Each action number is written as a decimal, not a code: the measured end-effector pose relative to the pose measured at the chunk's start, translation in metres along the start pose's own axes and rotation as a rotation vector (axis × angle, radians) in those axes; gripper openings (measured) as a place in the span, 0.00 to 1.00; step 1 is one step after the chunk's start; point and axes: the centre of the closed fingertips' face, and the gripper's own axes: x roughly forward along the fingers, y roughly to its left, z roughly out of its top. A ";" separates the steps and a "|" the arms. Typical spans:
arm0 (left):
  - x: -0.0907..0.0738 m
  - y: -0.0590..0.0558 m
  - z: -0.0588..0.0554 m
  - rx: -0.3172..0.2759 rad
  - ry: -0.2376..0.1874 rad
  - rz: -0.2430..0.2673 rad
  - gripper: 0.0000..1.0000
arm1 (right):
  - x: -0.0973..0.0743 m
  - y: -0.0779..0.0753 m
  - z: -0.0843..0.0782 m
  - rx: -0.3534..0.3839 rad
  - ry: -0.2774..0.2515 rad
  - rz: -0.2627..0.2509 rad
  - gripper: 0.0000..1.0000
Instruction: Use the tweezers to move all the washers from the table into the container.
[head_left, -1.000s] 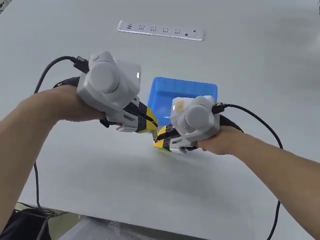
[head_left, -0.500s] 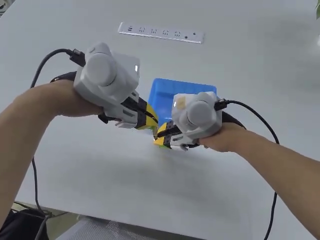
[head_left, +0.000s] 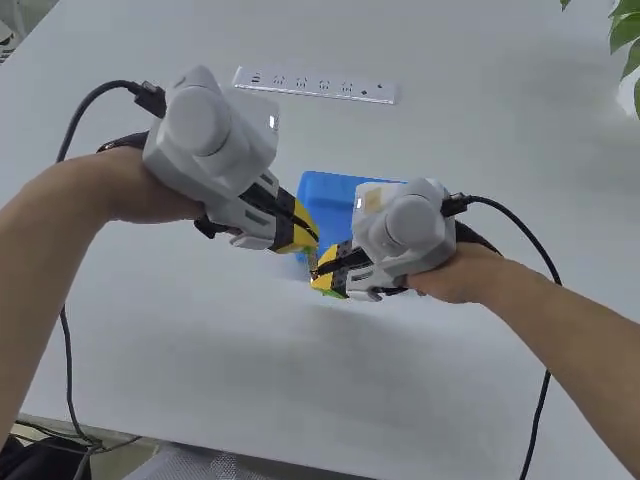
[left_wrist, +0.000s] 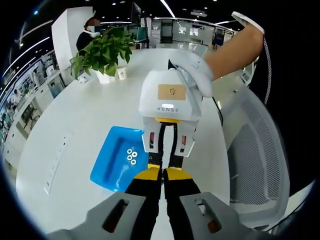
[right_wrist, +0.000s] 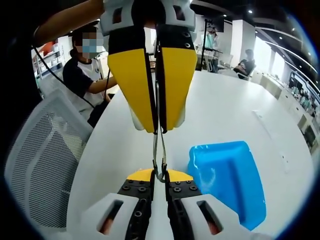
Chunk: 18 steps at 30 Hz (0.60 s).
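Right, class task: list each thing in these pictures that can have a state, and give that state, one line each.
left tool: shut on the tweezers.
right tool: shut on the tweezers' other end.
tweezers: held in the air between both tools.
container: open-topped, flat on the table, holding washers.
washers: lying clustered inside the container.

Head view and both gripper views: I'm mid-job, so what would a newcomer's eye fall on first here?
The left gripper and right gripper meet tip to tip over the white table, just in front of the blue container. In the right gripper view, slim metal tweezers run from the left gripper's yellow tongs down into the right gripper's own. In the left gripper view, a small cluster of washers lies inside the container.
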 end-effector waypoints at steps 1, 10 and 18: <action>0.000 0.000 0.002 0.003 -0.003 -0.001 0.05 | -0.002 -0.001 0.000 0.000 -0.001 -0.003 0.10; -0.004 0.006 0.025 0.038 -0.022 0.001 0.05 | -0.021 -0.011 0.007 -0.014 -0.006 -0.042 0.10; -0.007 0.016 0.038 0.069 -0.023 0.003 0.05 | -0.031 -0.023 0.014 -0.029 -0.011 -0.061 0.10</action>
